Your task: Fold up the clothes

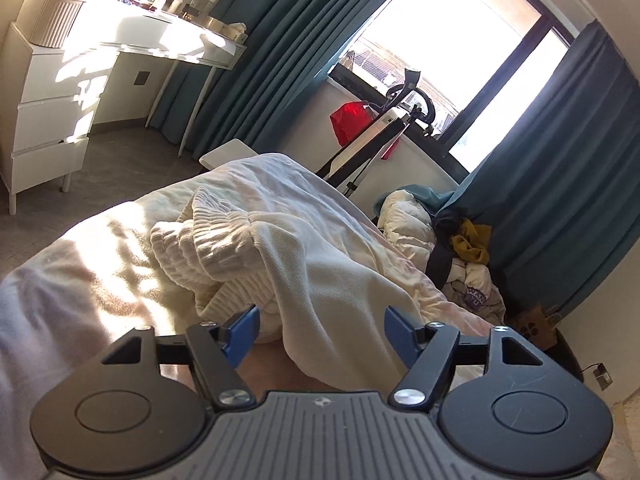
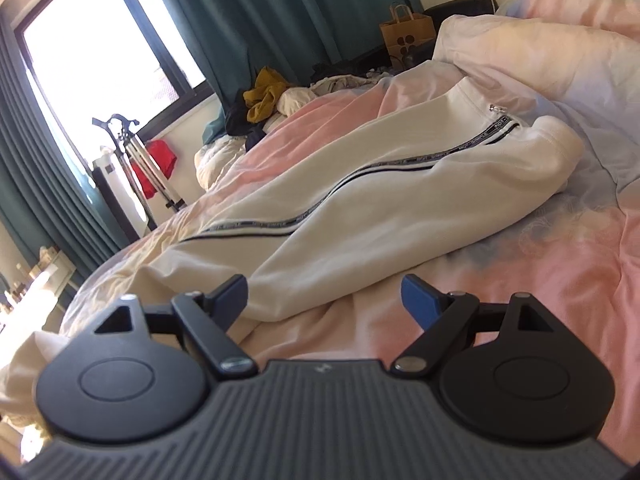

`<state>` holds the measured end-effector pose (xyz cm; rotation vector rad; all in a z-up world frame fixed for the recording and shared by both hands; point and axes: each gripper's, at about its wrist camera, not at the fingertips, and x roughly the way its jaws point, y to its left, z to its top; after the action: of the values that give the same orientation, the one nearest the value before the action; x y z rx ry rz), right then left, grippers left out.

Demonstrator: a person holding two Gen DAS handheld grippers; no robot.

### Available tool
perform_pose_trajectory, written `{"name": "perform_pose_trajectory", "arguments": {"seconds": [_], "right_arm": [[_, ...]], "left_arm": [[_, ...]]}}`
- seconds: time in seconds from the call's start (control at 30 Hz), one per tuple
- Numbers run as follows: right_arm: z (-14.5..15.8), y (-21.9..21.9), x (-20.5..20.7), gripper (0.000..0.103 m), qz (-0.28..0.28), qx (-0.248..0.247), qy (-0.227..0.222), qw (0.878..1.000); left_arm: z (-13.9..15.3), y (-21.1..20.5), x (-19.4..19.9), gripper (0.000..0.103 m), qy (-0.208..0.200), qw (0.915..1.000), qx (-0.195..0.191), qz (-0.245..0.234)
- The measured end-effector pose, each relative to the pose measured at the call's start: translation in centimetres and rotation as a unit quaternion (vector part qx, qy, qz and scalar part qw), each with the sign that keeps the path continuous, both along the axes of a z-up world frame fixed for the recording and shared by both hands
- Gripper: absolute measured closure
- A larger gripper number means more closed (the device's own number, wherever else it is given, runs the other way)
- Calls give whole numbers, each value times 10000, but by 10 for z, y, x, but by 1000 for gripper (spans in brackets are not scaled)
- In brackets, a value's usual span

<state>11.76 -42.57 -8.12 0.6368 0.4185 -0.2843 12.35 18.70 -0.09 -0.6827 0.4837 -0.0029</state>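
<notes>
The left gripper has its blue fingers spread apart, clamping nothing, just above the ribbed cuffs of the white trousers. The right gripper is likewise spread, empty, over a trouser fold. One pair of trousers lies along the bed, its two-line side stripe lettered (too small to read). Beyond, one clothes pile shows "WAN".
</notes>
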Motion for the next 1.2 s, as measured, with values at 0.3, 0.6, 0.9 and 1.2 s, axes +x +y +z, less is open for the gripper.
{"name": "perform_pose_trajectory", "arguments": {"seconds": [0.3, 0.6, 0.9, 1.2], "right_arm": [[-19, -93, -5, 17, -1062, 1986, -233, 9740], [-93, -158, -10, 15, -2205, 3650, -573, 9027], [-101, -174, 35, 69, -2017, 2956, -646, 9315], [-75, -194, 69, 89, -2169, 2028, -974, 9499]], "left_arm": [[-35, 19, 10, 21, 308, 9875, -1531, -193], [-75, 53, 44, 21, 495, 9715, -2319, 10], [-97, 67, 78, 21, 424, 9719, -2305, 215], [-88, 70, 104, 90, -112, 9809, -1932, 173]]}}
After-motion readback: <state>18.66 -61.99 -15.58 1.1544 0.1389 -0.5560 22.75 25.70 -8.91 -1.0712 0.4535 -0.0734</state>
